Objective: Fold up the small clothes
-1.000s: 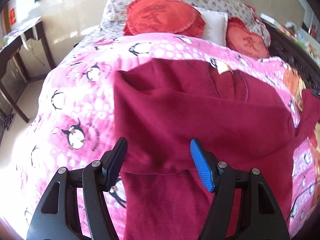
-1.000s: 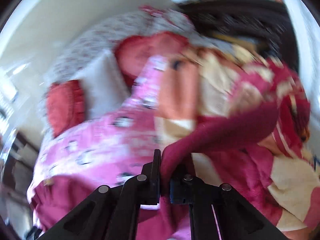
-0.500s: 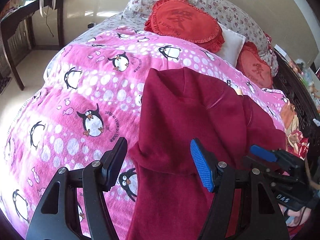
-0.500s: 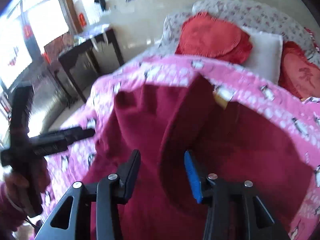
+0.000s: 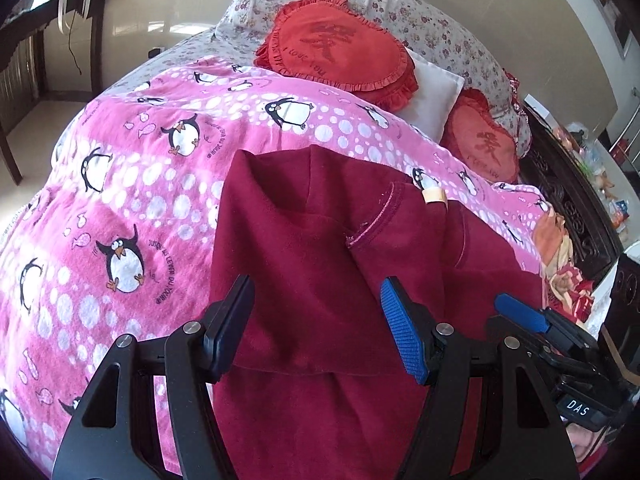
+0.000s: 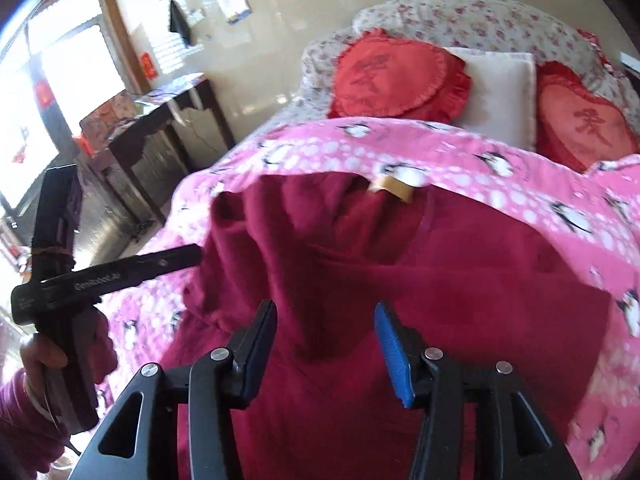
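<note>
**Sleeve laid across, both tools free: the next fold is waiting**

The bed (image 5: 120,184), under its pink penguin blanket, carries the dark red garment (image 5: 304,248), which lies spread across the middle with its neck tag toward the pillows. One side looks already folded inward over the body, its stitched hem lying diagonally across the chest, so I judge the sleeve step done and the lengthwise fold still to come. That move calls for a fresh hold on the near hem or a side edge, taken evenly by both tools so the cloth lifts without dragging the tucked part loose.

The right gripper (image 6: 326,350) hovers over the near part of the garment; its fingers have just been opening, stand about half apart, and hold nothing, the cloth lying below and beyond them. The left gripper (image 5: 316,326) stands somewhat wider, also empty, poised above the garment's near fold edge, not pressing on it.
</note>
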Available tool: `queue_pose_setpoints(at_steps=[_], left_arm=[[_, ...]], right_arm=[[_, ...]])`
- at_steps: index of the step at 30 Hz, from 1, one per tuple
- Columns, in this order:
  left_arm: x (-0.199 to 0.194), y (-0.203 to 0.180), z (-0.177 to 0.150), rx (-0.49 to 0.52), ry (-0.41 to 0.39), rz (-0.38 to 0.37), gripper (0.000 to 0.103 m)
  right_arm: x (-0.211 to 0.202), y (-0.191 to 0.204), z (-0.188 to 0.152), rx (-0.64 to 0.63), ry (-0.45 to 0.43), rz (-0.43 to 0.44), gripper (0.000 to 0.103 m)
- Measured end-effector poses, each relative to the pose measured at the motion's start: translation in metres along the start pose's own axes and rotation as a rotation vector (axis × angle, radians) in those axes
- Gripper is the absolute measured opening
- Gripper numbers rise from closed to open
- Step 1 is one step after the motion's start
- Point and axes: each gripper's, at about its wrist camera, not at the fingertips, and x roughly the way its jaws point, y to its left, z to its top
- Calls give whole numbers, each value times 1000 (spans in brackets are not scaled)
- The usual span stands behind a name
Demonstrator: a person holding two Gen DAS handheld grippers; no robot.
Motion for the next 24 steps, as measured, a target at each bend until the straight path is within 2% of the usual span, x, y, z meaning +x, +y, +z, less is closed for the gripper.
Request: queue_pose_setpoints(at_steps=[5, 6, 7, 8, 11, 13, 14, 16, 17, 18, 20, 22, 24], left_arm=[[-4, 8, -2, 39, -1, 52, 66], [-5, 12, -3, 34, 2, 56, 66], [-7, 17, -3, 26, 2, 59, 66], [-10, 22, -3, 19, -3, 62, 66], [-22, 37, -1, 9, -45, 85, 66], [-24, 44, 1, -2, -63, 101, 66], [-25, 47, 2, -13, -64, 97, 66], [-25, 53, 3, -46, -59, 78, 66], [-25, 54, 3, -60, -60, 61, 66], [-26, 55, 2, -68, -63, 43, 66], [-25, 53, 2, -54, -65, 34, 66], [-20, 47, 3, -29, -62, 25, 67], [-12, 38, 3, -5, -51, 7, 73]], right_arm=[[49, 20, 19, -67, 9, 9, 49], [61, 20, 23, -72, 30, 14, 41], [70, 20, 26, -73, 57, 19, 28], [71, 19, 30, -56, 69, 42, 7], [47, 21, 35, -36, -2, 195, 7], [36, 29, 38, -56, -58, 226, 7], [36, 32, 40, -59, -85, 220, 8], [49, 32, 40, -42, -44, 198, 27], [57, 29, 38, -3, 9, 205, 53], [59, 24, 36, 34, 35, 227, 56], [48, 13, 27, 78, 18, 240, 56], [29, 2, 17, 76, -8, 165, 56], [3, -10, 6, 49, -31, 102, 56]])
